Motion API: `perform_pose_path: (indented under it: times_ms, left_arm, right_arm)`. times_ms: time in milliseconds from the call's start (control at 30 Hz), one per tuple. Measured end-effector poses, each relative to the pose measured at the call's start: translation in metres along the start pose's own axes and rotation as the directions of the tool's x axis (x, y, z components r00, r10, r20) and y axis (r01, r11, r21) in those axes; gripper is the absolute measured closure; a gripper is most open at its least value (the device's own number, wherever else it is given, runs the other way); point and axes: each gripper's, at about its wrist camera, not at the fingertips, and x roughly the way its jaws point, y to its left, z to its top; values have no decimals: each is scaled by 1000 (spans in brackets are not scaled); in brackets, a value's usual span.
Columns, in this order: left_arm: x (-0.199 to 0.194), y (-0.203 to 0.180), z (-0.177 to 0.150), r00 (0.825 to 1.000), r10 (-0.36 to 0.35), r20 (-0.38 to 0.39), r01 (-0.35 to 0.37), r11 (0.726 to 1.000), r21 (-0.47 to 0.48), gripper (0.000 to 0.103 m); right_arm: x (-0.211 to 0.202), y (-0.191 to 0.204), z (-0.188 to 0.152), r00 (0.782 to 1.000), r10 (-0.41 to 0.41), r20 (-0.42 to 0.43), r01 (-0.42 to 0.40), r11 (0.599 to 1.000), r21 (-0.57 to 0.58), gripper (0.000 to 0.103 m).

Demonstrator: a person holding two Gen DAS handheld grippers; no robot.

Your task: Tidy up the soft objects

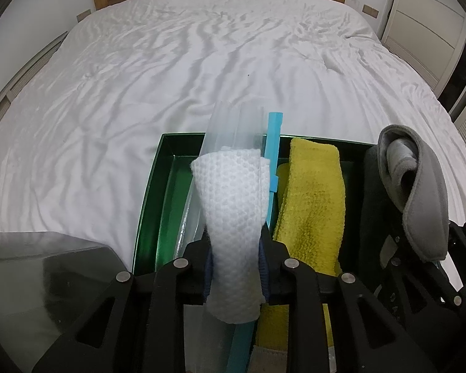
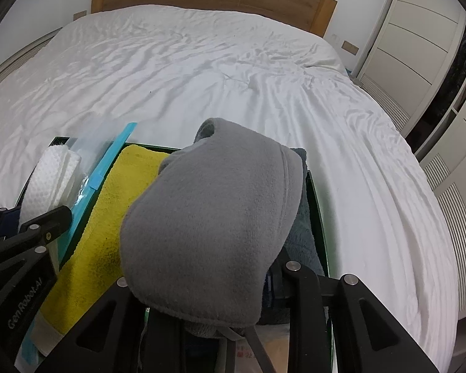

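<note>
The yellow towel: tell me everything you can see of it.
The yellow towel is looped terry cloth, folded into a long strip and lying flat in the green tray, running away from the cameras. A pale band crosses its near end. A clear bag's blue zip strip borders one long side; dark cloth lies on the other. The grey cloth hides part of it.

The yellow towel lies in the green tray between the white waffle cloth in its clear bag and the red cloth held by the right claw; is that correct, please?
Not quite: the cloth in the right claw is grey, not red, as the right wrist view shows. The yellow towel does lie in the green tray between it and the white waffle cloth in its clear bag.
</note>
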Motion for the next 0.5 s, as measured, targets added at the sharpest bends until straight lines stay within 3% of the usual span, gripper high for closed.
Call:
perform_pose_path:
  times_ms: [500]
  left_arm:
    - [17,2,-6,999,7,-34,-7,1000,-6,81]
  right_arm:
    - [4,1,-1,1000,-3,-1,3,1000,-1,76]
